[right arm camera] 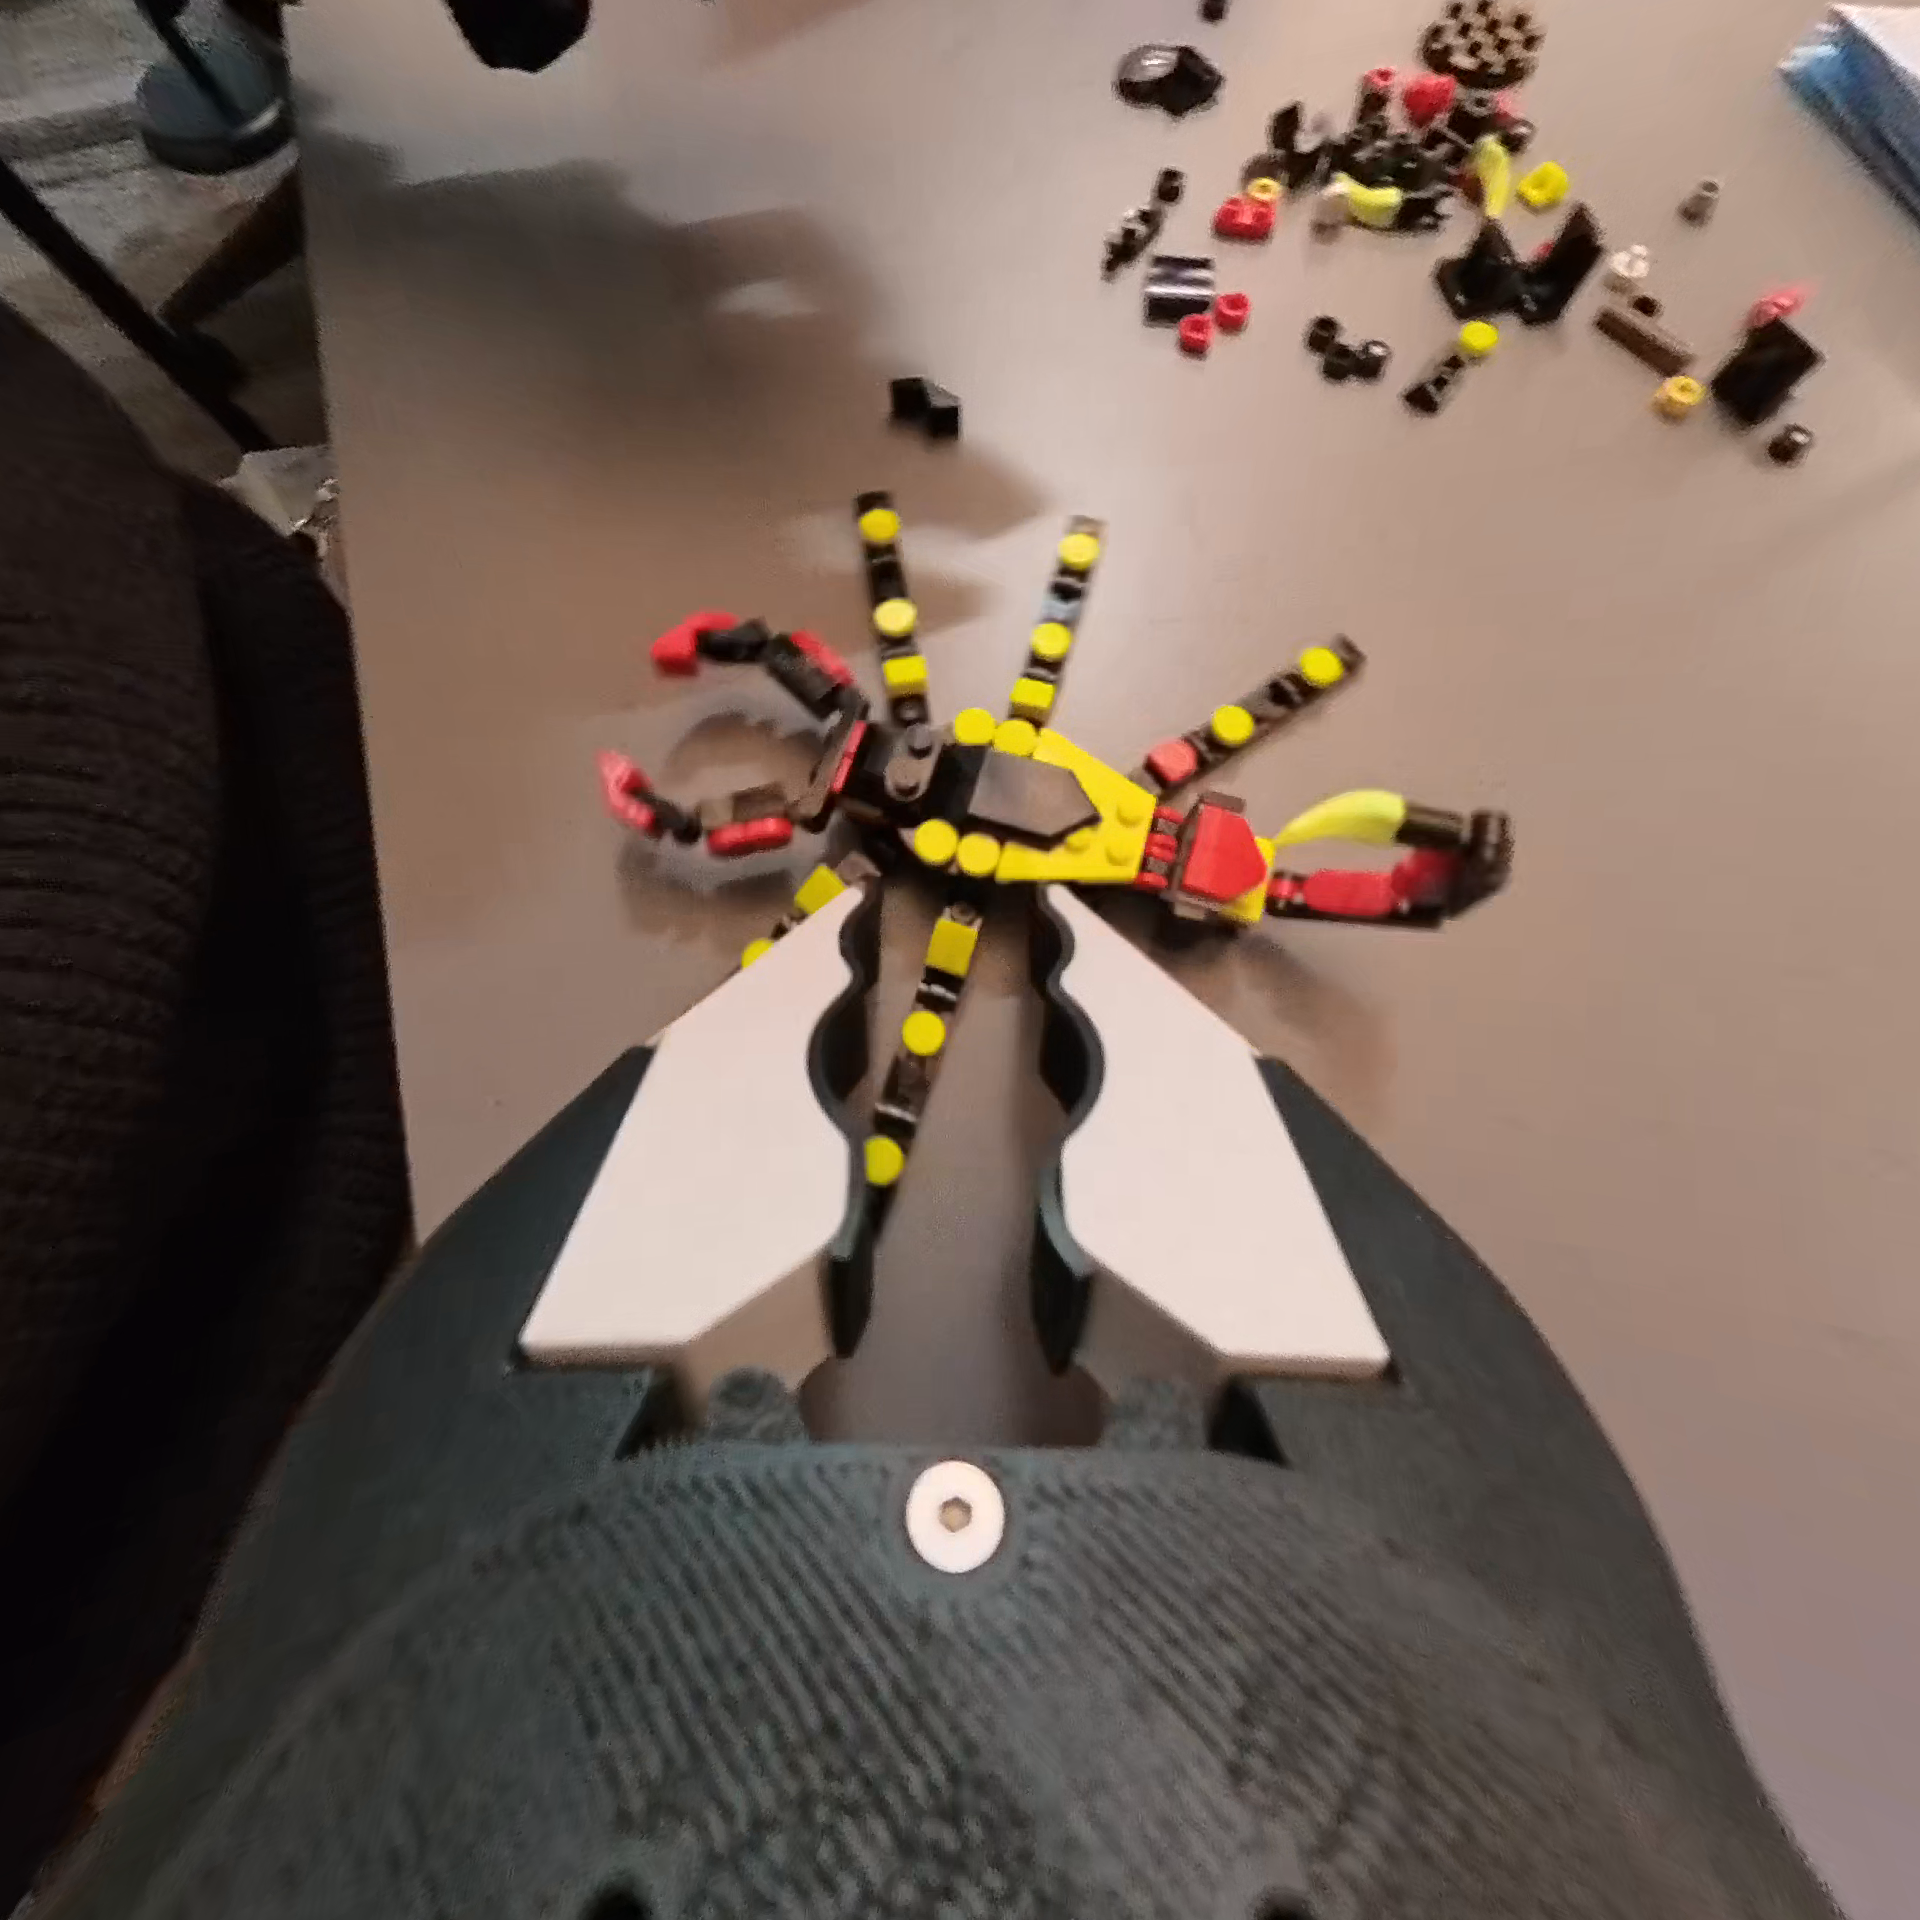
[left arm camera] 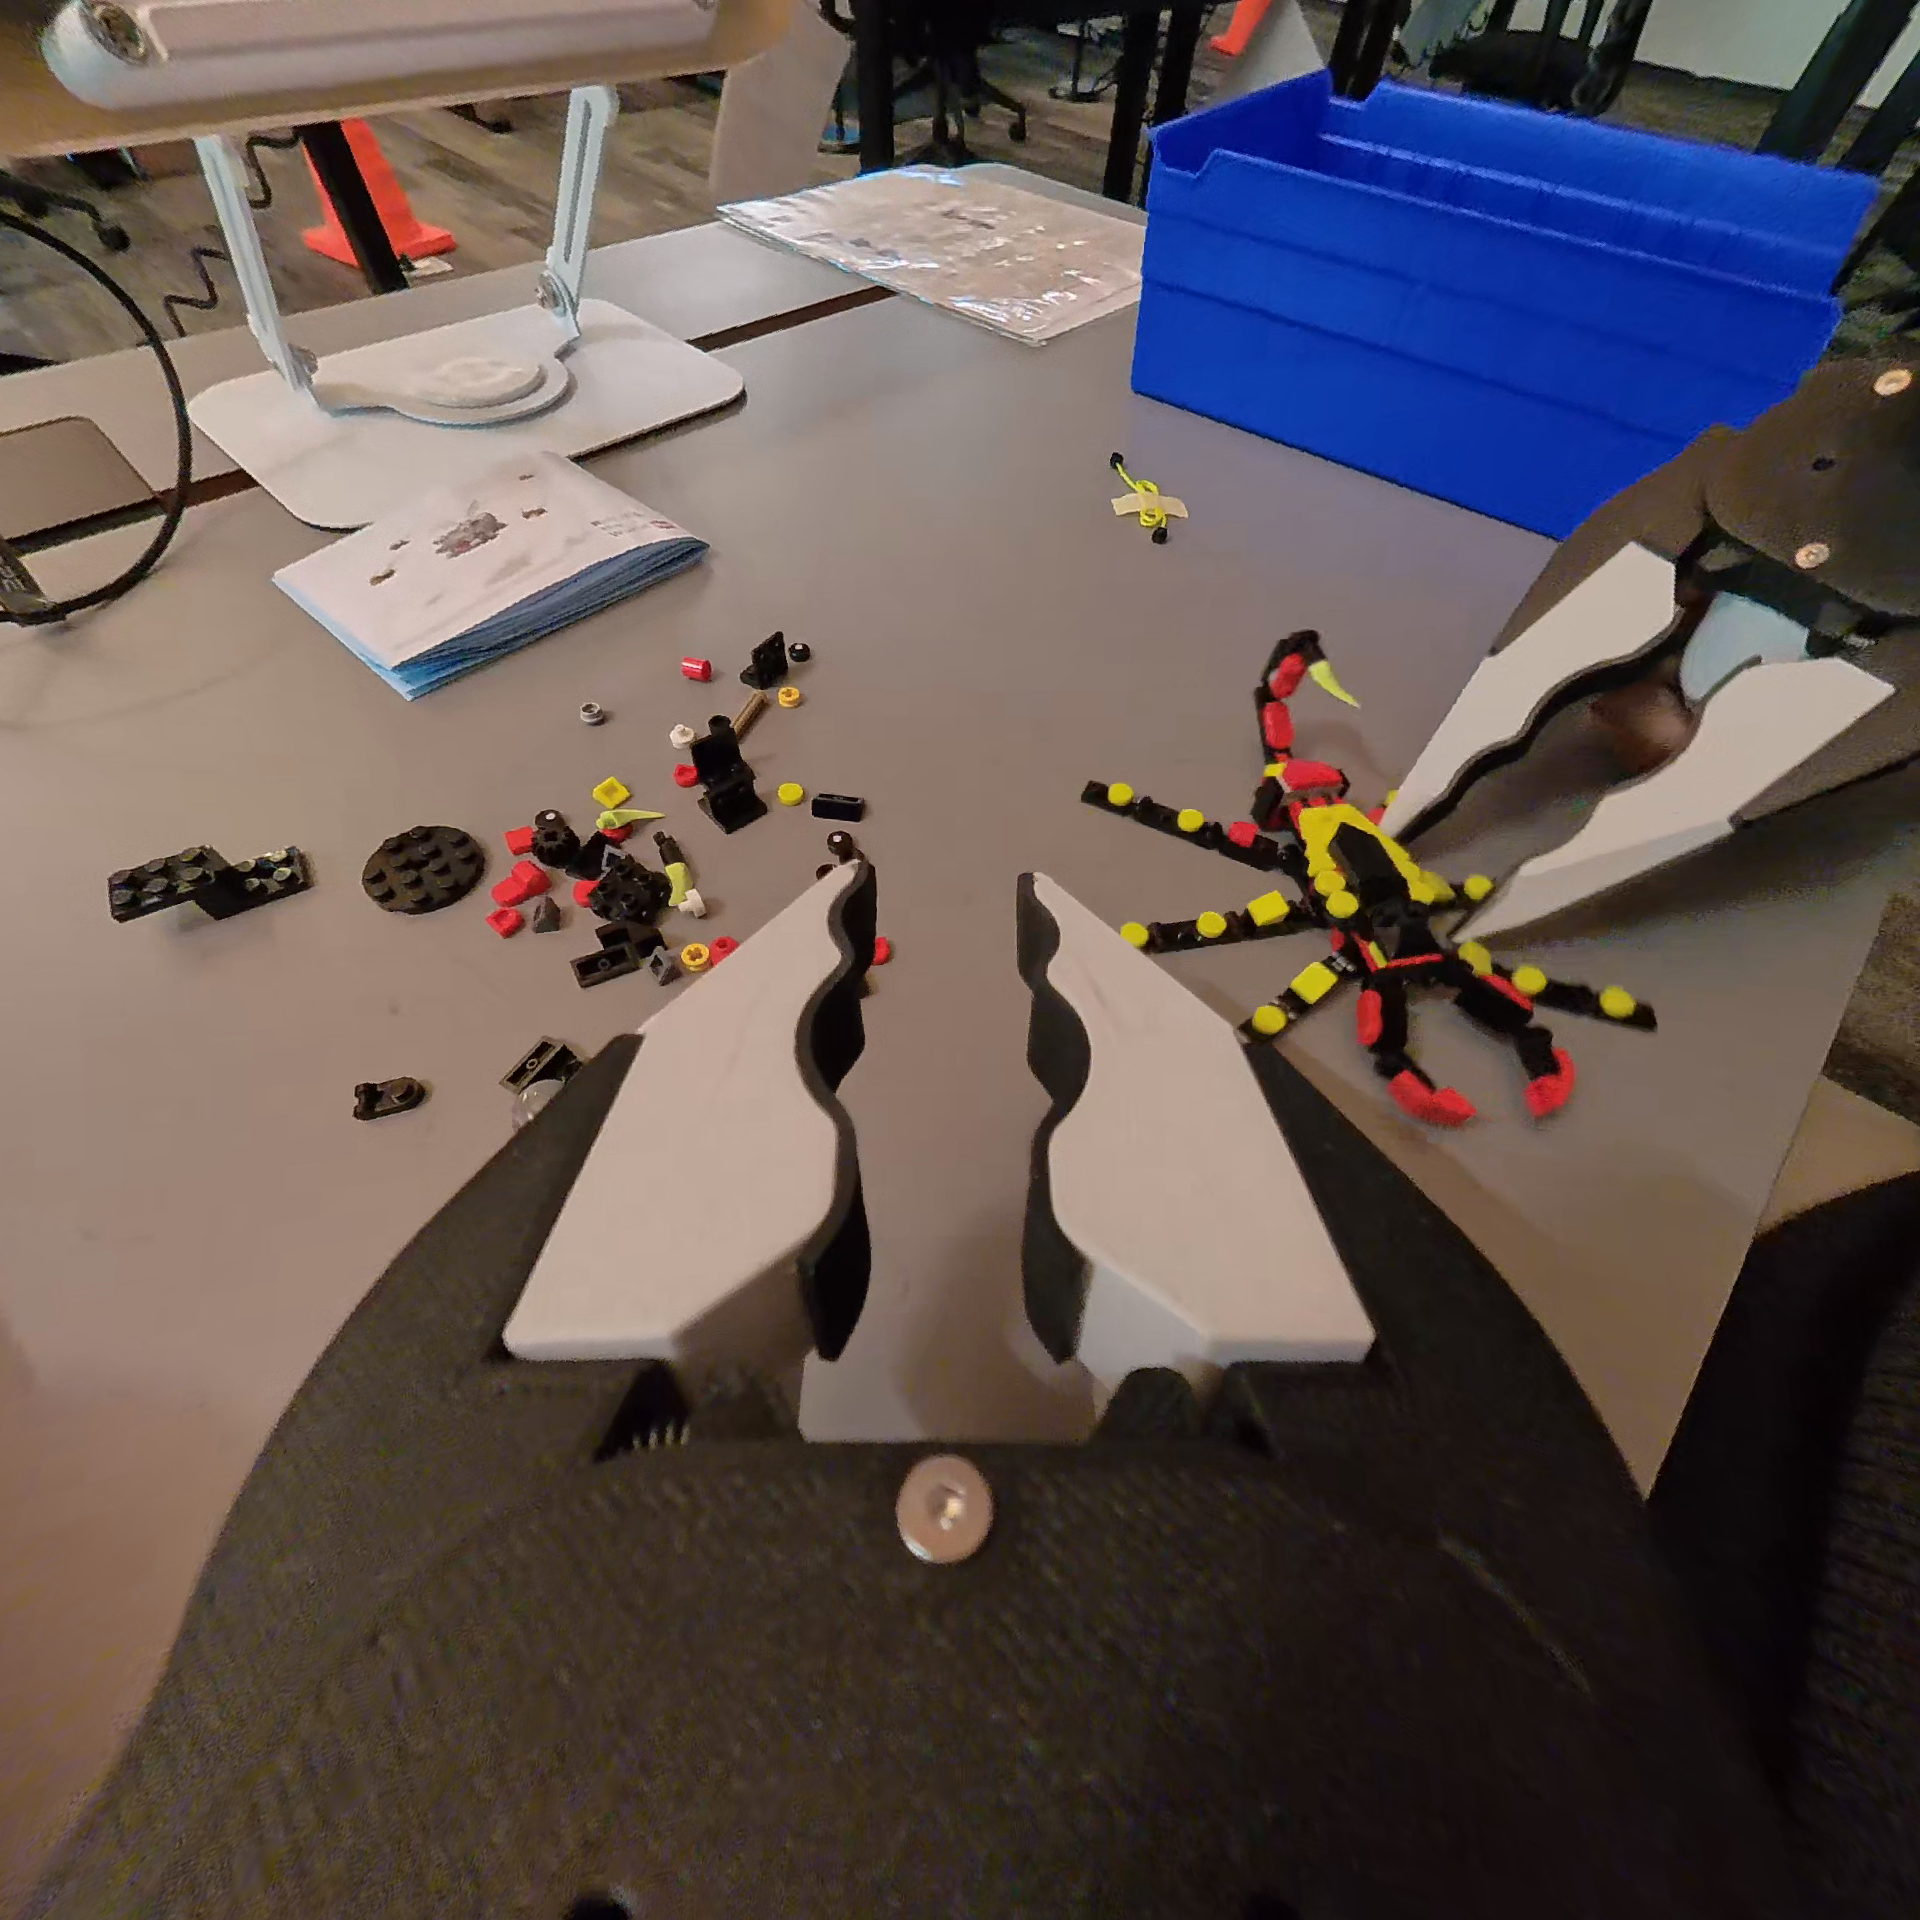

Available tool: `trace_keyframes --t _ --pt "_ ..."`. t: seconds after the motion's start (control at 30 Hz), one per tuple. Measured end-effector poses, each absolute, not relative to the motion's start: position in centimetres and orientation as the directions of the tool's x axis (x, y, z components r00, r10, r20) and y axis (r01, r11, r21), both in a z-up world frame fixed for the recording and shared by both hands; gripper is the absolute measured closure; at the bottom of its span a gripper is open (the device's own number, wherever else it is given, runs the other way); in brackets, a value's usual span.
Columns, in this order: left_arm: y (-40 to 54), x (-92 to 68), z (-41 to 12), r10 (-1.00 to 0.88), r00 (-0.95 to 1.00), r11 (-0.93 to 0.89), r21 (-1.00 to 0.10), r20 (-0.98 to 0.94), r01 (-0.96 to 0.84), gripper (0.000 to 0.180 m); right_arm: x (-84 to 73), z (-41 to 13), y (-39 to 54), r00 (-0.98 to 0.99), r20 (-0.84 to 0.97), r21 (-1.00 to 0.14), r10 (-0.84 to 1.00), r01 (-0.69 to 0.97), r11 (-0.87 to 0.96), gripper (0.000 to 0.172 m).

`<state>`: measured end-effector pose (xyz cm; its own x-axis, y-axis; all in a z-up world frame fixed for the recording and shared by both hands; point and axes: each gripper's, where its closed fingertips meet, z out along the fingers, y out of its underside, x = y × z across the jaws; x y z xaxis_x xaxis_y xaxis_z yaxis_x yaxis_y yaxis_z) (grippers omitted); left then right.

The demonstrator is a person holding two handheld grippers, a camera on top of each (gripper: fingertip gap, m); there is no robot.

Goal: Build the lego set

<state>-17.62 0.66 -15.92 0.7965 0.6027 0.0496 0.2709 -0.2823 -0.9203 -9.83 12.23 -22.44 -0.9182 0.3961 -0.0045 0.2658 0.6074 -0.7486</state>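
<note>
Hovering over bare grey surface point(left arm camera: 935, 582), the left hand-held gripper point(left arm camera: 945, 883) has its jaws apart and nothing between them, with a scatter of loose bricks point(left arm camera: 623, 852) just to its left. The right hand-held gripper point(right arm camera: 951, 904) is open too, tips right at the brick scorpion point(right arm camera: 1029, 805), one leg lying between the fingers, probably untouched given the blur. Scorpion looks mostly built; loose bricks remain.

Blue plastic bin point(left arm camera: 1455, 312), rear right of grey table point(left arm camera: 935, 540). Folded booklet point(left arm camera: 488, 571) before white stand point(left arm camera: 468, 395). Clear plastic sleeve point(left arm camera: 935, 249) behind.
</note>
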Motion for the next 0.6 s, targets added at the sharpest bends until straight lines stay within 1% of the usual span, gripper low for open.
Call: trace_keyframes --t 0.13,0.23,0.33,0.37,0.43,0.5,0.6 --pt "0.7 -17.6 -15.9 0.603 0.796 -0.276 -0.920 0.061 0.279 0.156 -9.2 -22.3 12.7 -0.937 0.056 -0.716 0.345 0.203 0.668 0.140" --pt "0.6 -17.7 -15.8 0.607 0.792 -0.274 -0.920 0.059 0.279 0.155 -8.4 -21.2 13.7 -0.945 0.121 -0.654 0.305 0.155 0.741 0.137" --pt "0.4 -17.9 -15.9 0.620 0.783 -0.270 -0.921 0.058 0.282 0.153 -8.4 -18.6 12.6 -0.947 0.247 -0.637 0.208 0.003 0.771 0.137" --pt "0.4 -18.0 -16.0 0.619 0.782 -0.267 -0.919 0.065 0.288 0.153 -8.7 -18.1 12.1 -0.941 0.298 -0.611 0.159 -0.060 0.789 0.136" --pt "0.6 -17.9 -16.0 0.613 0.785 -0.258 -0.917 0.088 0.304 0.153 -9.6 -18.0 11.8 -0.929 0.367 -0.508 0.038 -0.166 0.845 0.138" --pt "0.4 -18.1 -15.9 0.618 0.782 -0.260 -0.917 0.081 0.301 0.153 -10.0 -18.9 11.8 -0.949 0.305 -0.403 -0.081 -0.206 0.892 0.131" --pt "-0.2 -18.5 -15.7 0.639 0.768 -0.275 -0.921 0.038 0.275 0.154 -10.7 -19.9 11.7 -0.962 0.179 -0.309 -0.206 -0.253 0.917 0.123"
